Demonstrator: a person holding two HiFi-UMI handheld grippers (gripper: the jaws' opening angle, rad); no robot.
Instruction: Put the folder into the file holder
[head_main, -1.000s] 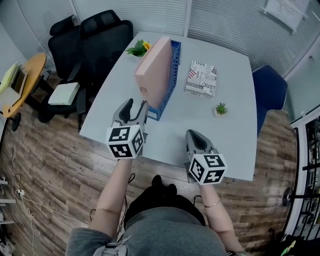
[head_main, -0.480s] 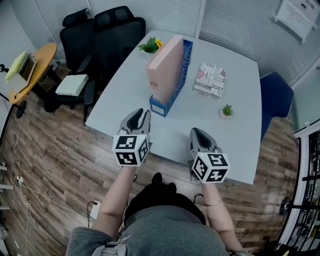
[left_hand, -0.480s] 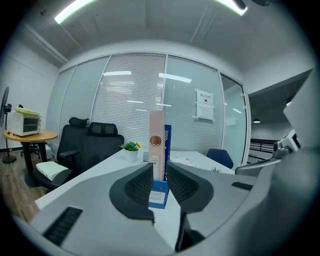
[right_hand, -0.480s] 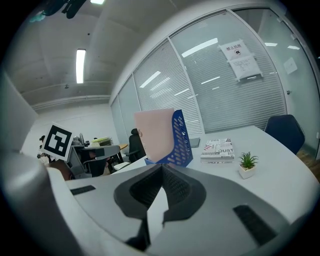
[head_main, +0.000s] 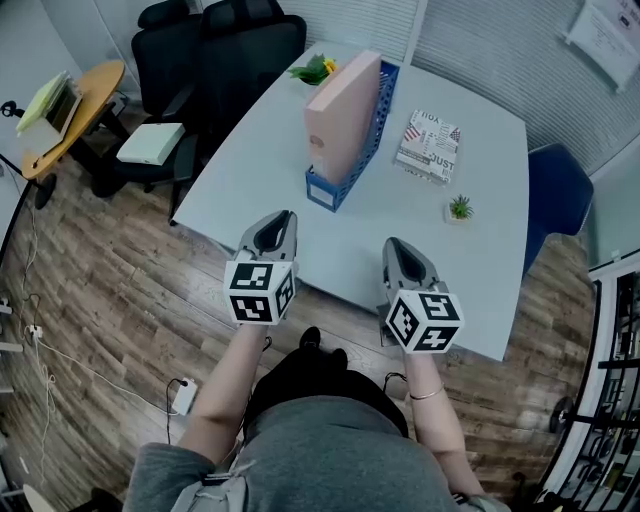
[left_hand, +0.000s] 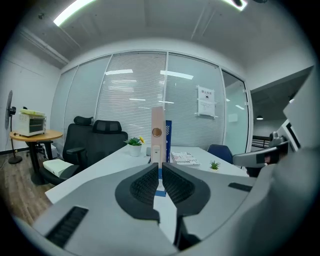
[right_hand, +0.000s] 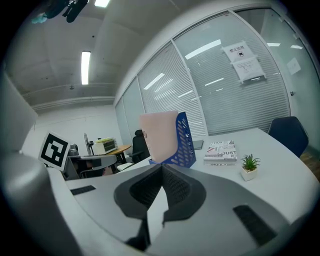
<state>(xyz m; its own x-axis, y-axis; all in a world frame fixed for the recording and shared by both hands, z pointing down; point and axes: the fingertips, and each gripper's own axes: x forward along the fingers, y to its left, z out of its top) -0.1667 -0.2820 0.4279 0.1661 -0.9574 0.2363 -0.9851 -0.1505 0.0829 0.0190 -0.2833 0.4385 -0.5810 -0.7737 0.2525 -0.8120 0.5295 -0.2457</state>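
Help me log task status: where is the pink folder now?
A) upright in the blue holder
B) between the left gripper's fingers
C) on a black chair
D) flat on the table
A: the folder stands upright inside the holder, and neither gripper touches it.

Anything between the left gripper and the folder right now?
Nothing visible. Only bare table lies between the left gripper, jaws shut and empty, and the pink folder, which stands in the blue file holder.
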